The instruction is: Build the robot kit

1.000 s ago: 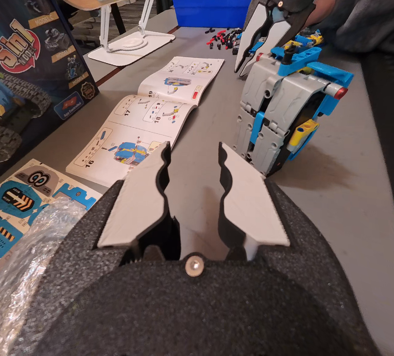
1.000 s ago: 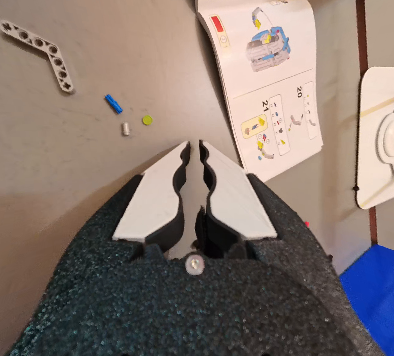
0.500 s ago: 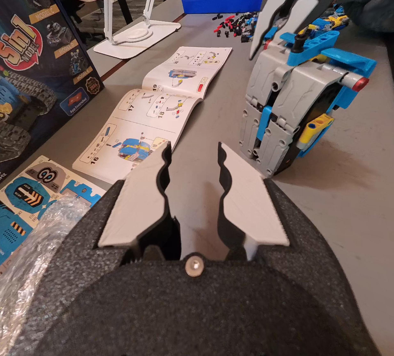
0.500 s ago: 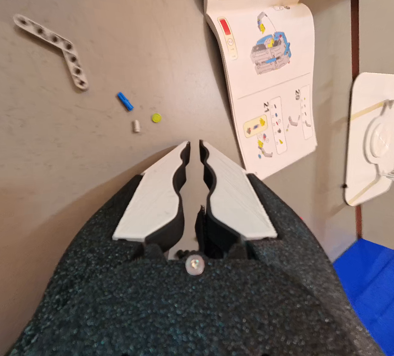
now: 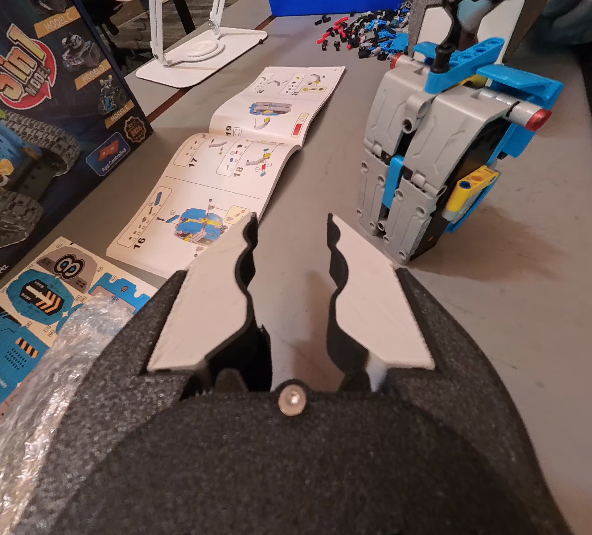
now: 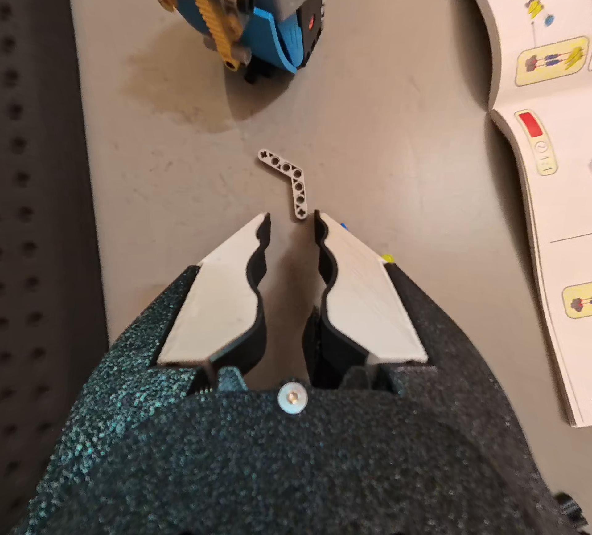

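Right now the right gripper [image 6: 292, 215] hangs empty, its fingers spread a little over the desk [image 6: 384, 103]. A grey bent beam [image 6: 290, 178] lies flat at 12 o'clock, its near end just beyond the tips and apart from them. A blue pin [image 6: 343, 225] and a yellow stud [image 6: 387, 257] peek out at 2 o'clock. The model [image 6: 256, 7] stands at 11, the booklet [image 6: 544, 167] at 3.

The left gripper [image 5: 291, 222] is empty too, fingers spread wide above bare desk. The booklet is at 11, the model at 1, a sticker sheet [image 5: 48, 295] at 9 and the box [image 5: 48, 103] at 10.
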Tool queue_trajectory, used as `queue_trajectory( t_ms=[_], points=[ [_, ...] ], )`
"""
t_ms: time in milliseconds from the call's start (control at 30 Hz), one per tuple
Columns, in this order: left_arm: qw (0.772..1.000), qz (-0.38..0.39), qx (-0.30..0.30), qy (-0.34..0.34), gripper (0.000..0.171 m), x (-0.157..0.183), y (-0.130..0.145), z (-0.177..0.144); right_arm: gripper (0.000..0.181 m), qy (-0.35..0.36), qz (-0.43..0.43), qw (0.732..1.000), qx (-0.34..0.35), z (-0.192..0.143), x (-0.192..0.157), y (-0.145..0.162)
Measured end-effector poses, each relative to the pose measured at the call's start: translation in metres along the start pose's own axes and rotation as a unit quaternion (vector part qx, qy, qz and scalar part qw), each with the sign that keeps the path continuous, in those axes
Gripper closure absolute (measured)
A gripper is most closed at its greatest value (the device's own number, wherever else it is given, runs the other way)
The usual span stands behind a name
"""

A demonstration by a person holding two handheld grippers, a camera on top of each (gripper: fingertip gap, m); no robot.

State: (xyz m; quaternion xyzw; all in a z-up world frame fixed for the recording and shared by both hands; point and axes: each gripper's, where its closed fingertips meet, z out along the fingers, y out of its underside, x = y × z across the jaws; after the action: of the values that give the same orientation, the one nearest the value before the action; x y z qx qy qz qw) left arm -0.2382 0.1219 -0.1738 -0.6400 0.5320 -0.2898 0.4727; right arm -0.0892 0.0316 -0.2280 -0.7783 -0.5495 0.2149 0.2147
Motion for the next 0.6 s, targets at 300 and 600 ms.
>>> queue_trajectory(
  t_ms=[300, 600],
  points=[
    [1.000, -0.020, 0.005, 0.020, 0.129, 0.000, -0.001, -0.001, 0.167, 0.021, -0.027, 0.999, -0.011, 0.002, 0.003, 0.002],
    [0.994, -0.089, 0.010, 0.060, 0.128, 0.005, -0.004, -0.006, 0.174, 0.173, -0.167, 0.970, 0.029, -0.024, 0.019, -0.021]
  ],
)
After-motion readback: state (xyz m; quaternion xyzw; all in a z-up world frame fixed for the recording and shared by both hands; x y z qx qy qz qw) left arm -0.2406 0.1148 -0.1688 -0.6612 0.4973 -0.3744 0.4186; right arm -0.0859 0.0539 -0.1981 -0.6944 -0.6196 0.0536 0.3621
